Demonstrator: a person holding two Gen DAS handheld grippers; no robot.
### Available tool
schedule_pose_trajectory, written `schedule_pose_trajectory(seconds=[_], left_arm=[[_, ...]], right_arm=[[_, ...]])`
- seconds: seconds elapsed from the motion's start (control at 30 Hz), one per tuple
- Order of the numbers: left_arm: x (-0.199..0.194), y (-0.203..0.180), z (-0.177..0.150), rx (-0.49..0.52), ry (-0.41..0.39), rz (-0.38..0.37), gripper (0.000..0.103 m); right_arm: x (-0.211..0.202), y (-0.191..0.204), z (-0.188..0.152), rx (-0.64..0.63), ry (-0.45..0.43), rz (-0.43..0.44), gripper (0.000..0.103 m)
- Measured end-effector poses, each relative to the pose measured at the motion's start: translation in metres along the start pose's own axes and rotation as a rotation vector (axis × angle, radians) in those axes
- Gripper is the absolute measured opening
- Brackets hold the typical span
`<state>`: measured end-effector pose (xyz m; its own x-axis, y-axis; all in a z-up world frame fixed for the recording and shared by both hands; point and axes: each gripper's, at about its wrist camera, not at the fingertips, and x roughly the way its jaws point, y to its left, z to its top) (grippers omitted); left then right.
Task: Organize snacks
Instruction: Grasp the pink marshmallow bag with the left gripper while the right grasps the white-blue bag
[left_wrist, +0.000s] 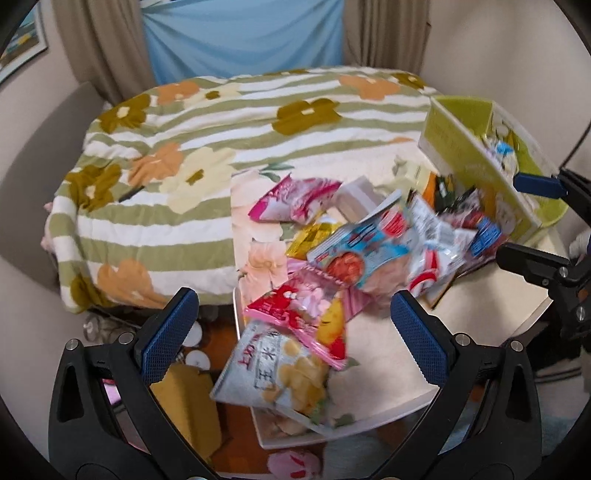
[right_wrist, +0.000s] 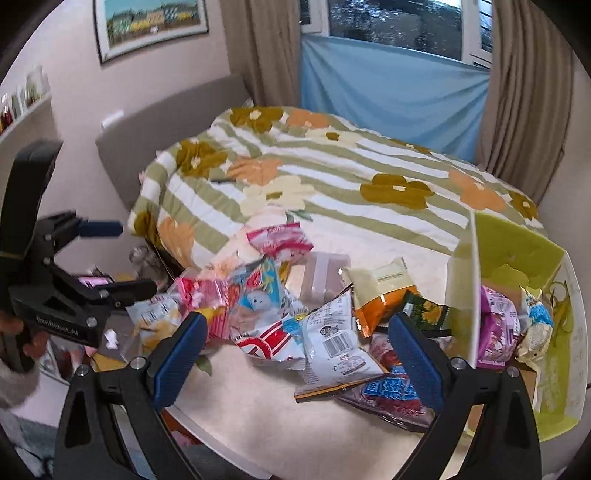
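Left wrist view. Left gripper (left_wrist: 295, 317): fingers spread wide, empty, hovering above the near end of the snack pile. Desk (left_wrist: 388, 369): cream top with a faint floral print, its near left corner in view. Snack pile (left_wrist: 354, 251): loose packets strewn across the desk from the near edge toward the far right. Nearest item, a pale corn-snack bag (left_wrist: 277, 373), overhangs the desk's near edge. On top of it lies a pink and red packet (left_wrist: 306, 314). Farther back sit a blue and white bag (left_wrist: 365, 251), partly blurred, and a pink packet (left_wrist: 295, 201). Green cardboard box (left_wrist: 476, 162): at the far right of the desk, open and tipped toward the pile, a few packets inside. Right gripper (left_wrist: 532, 218): at the right edge, one blue finger against the box wall; whether it grips the wall cannot be told here. Bed (left_wrist: 207, 147): behind the desk, under a green-striped flowered blanket.

Right wrist view. Right gripper (right_wrist: 297, 354): fingers spread wide, nothing between them, over the pile. Snack pile (right_wrist: 295, 314): centre of the desk (right_wrist: 258, 406), including a white barcoded bag (right_wrist: 336, 343), an orange and cream packet (right_wrist: 380, 291) and a clear plastic container (right_wrist: 325, 277). Green cardboard box (right_wrist: 517, 251): at right, open, holding a purple packet (right_wrist: 495, 332) and others. Left gripper (right_wrist: 110, 254): at left, fingers parted, held by a hand (right_wrist: 22, 332).
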<state>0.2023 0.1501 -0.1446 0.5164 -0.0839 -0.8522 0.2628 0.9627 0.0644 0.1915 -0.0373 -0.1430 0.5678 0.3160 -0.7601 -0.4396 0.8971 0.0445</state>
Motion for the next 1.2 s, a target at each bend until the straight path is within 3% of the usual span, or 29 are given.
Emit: schedule_pose_trajectory(seconds=[0.3, 0.5, 0.77, 1.0, 1.2], left_arm=[[0.075, -0.002, -0.006, 0.176, 0.103, -0.062, 0.103], [0.111, -0.011, -0.006, 0.228, 0.187, -0.109, 0.103], [0.137, -0.015, -0.007, 0.219, 0.24, -0.154, 0.102], [0.149, -0.007, -0.011, 0.142, 0.268, -0.199, 0.087], [0.145, -0.005, -0.012, 0.135, 0.268, -0.204, 0.076]], right_arm=[[0.064, 0.019, -0.012, -0.041, 0.111, 0.029, 0.098], [0.092, 0.025, -0.012, -0.088, 0.145, 0.042, 0.098], [0.114, 0.026, -0.016, -0.128, 0.161, 0.079, 0.097], [0.126, 0.028, -0.017, -0.139, 0.171, 0.101, 0.094], [0.131, 0.032, -0.015, -0.188, 0.181, 0.092, 0.09]])
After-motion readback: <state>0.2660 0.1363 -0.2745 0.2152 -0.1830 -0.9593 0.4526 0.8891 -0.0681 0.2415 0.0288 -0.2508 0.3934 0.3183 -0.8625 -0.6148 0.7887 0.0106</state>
